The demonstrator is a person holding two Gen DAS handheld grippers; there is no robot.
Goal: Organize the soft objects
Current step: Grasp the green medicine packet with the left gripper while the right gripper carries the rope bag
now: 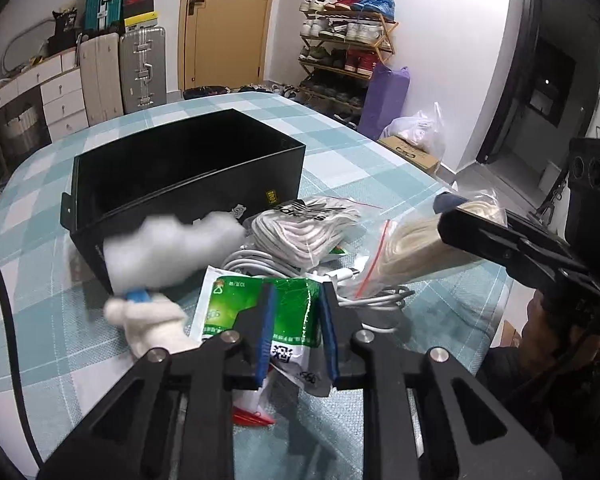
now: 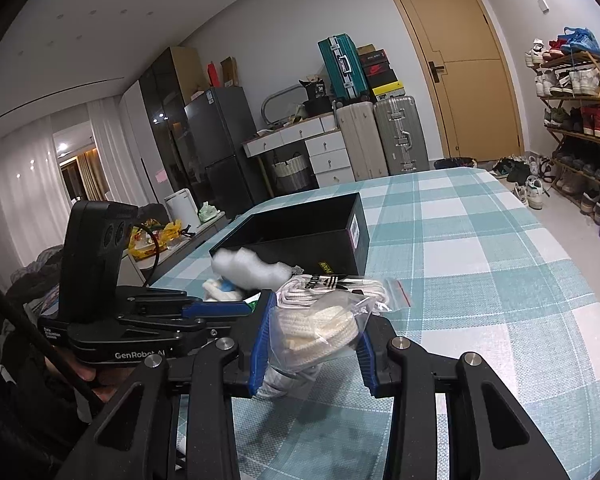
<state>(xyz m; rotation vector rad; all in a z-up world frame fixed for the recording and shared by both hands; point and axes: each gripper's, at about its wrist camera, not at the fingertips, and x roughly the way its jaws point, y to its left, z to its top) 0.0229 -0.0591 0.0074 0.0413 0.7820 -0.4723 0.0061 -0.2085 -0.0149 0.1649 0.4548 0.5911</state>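
Note:
My left gripper (image 1: 298,320) points down at the pile, its blue pads (image 1: 266,320) closed on a crumpled green and white packet (image 1: 292,300). To its right, my right gripper (image 2: 314,332) is shut on a clear zip bag of cream cord (image 2: 320,328), held just above the table. That bag (image 1: 412,248) also shows in the left wrist view. A white cotton wad (image 1: 168,248) leans on the open black box (image 1: 188,168). A small white plush with a blue band (image 1: 148,316) lies left of the packet. Behind it are a bag of white laces (image 1: 304,224) and a white cable (image 1: 260,264).
Everything rests on a table with a teal and white checked cloth (image 2: 480,260). The cloth stretches right of the box towards the far edge. Suitcases (image 2: 380,136), a white drawer unit and a shoe rack (image 2: 576,120) stand beyond the table.

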